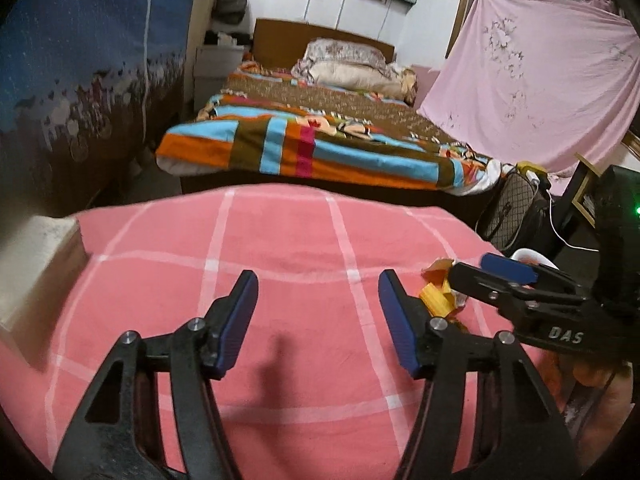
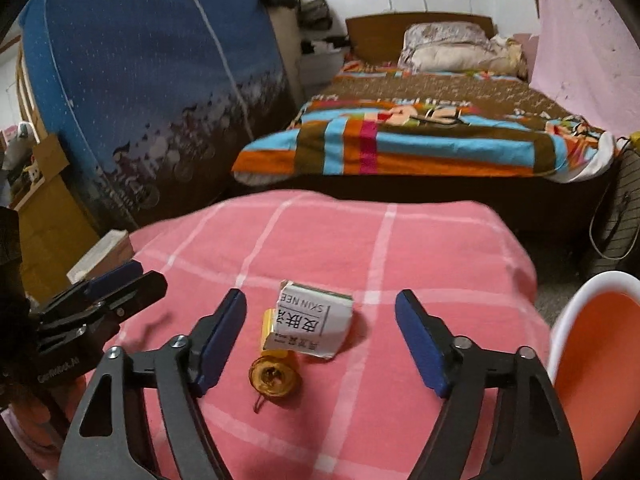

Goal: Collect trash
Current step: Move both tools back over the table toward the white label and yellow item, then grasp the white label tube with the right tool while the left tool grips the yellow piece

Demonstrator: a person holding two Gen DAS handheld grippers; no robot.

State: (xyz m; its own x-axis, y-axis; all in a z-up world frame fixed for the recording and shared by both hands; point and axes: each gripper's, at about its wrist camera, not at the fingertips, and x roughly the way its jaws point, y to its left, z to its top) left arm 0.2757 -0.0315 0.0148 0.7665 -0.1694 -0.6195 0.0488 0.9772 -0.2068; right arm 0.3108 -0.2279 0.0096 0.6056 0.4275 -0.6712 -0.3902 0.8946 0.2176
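Trash lies on a pink checked cloth (image 2: 400, 264): a crumpled white carton (image 2: 316, 316) printed "SKIN NEE", a yellow wrapper (image 2: 269, 322) beside it, and a round amber piece (image 2: 274, 376) with a red string. My right gripper (image 2: 320, 340) is open, its fingers on either side of the trash, just short of it. My left gripper (image 1: 318, 320) is open and empty over bare pink cloth (image 1: 280, 240). In the left wrist view the yellow wrapper (image 1: 438, 300) lies to its right, under the right gripper (image 1: 476, 276).
A white bin with an orange liner (image 2: 596, 360) stands at the cloth's right edge. A whitish box (image 1: 36, 264) sits at the cloth's left edge. A bed with a striped cover (image 1: 312, 140) lies beyond, a handbag (image 1: 508, 208) by it.
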